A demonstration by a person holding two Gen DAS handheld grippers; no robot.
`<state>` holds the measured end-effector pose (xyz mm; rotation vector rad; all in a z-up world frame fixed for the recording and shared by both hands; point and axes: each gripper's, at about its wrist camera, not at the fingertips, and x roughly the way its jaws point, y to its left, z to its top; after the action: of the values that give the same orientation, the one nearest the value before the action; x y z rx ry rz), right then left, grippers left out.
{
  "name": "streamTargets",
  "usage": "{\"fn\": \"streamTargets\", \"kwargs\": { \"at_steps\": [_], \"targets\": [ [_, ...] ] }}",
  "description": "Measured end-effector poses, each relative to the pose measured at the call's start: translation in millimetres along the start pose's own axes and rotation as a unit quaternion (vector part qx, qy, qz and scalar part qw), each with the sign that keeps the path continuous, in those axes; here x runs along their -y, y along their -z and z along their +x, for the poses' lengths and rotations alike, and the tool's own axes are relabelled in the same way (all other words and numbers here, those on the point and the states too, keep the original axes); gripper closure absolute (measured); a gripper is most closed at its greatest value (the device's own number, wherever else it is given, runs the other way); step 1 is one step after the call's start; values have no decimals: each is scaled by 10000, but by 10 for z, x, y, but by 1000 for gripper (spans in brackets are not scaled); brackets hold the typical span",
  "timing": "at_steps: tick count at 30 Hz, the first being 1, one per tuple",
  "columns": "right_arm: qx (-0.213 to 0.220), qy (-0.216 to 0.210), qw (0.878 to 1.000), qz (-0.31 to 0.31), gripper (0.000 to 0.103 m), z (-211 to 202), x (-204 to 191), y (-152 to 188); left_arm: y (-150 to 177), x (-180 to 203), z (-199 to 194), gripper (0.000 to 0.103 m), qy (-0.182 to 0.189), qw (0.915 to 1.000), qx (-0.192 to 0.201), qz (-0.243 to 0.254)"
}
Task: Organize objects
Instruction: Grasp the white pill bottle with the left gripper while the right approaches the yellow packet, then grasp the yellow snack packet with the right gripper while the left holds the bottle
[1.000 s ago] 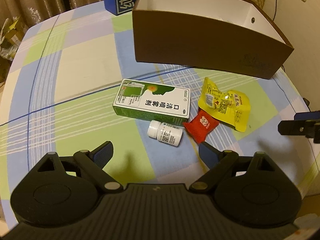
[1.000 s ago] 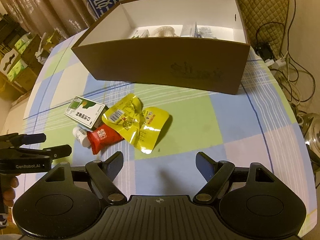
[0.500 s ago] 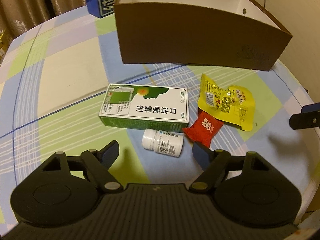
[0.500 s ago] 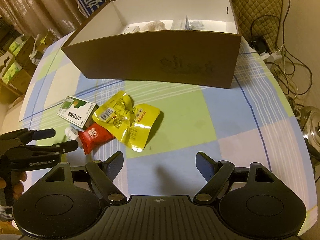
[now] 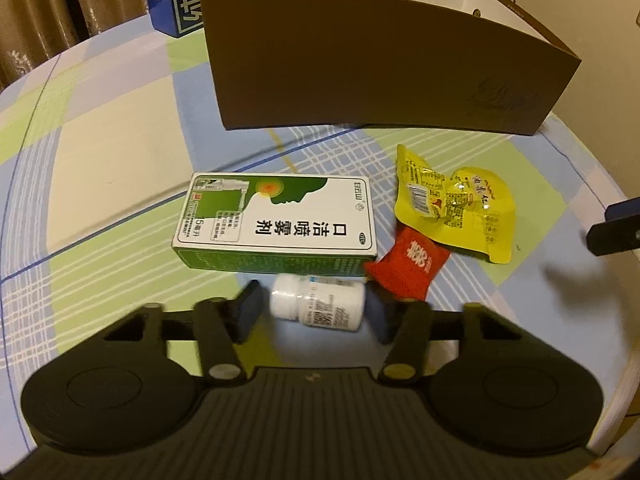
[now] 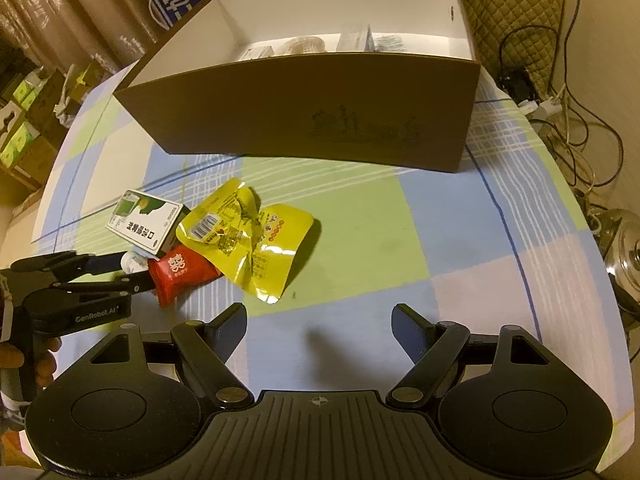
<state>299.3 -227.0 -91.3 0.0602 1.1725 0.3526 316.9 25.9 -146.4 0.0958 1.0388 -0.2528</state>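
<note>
The bottle [image 5: 318,303] lies between the left gripper's [image 5: 314,312] open jaws, long axis running 9 to 3 across them, while the right gripper [image 6: 319,330] hangs open, well apart.

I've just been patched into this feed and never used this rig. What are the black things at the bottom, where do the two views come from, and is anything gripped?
Each picture comes from a fisheye camera on a hand-held gripper, looking along its two fingers. A person holds one in each hand.

Left view: the left gripper has its jaws on either side of a small white pill bottle lying on its side; contact is unclear. Beside it lie a green and white box, a red packet and a yellow pouch on the checked tablecloth.

Right view: the right gripper is open and empty. Behind stands a brown cardboard box, already holding some items.
</note>
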Motion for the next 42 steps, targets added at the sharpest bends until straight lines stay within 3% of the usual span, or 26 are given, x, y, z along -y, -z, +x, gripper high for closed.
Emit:
{"fn": "streamTargets", "kwargs": {
  "at_steps": [8,13,20,29,37,39,40,42],
  "targets": [
    [114,-280,9994,-184,26,109,-65,-58,88,-110,-48,62,-149,9994,36,-324],
    [339,-595,9955,-649,26,206,-140,-123,206,-321,-140,62,-393,9966,-26,-723],
    [428,-726,9768,-1967,26,463,-307,-260,341,-586,-241,62,-724,9903,-105,-1178],
    [206,-846,9529,-2905,26,801,-466,-372,451,-699,-327,61,-867,9864,-131,-1394],
    [54,-922,9488,-3020,27,1021,-457,-411,441,-708,-307,62,-902,9859,-146,-1401],
    [101,-891,9481,-3052,30,1011,-452,-368,440,-703,-300,62,-910,9859,-145,-1398],
    [170,-823,9478,-3077,41,998,-450,-339,438,-698,-299,62,-920,9859,-149,-1390],
    [202,-824,9519,-2943,47,952,-421,-314,432,-696,-292,62,-930,9860,-157,-1375]
  ]
}}
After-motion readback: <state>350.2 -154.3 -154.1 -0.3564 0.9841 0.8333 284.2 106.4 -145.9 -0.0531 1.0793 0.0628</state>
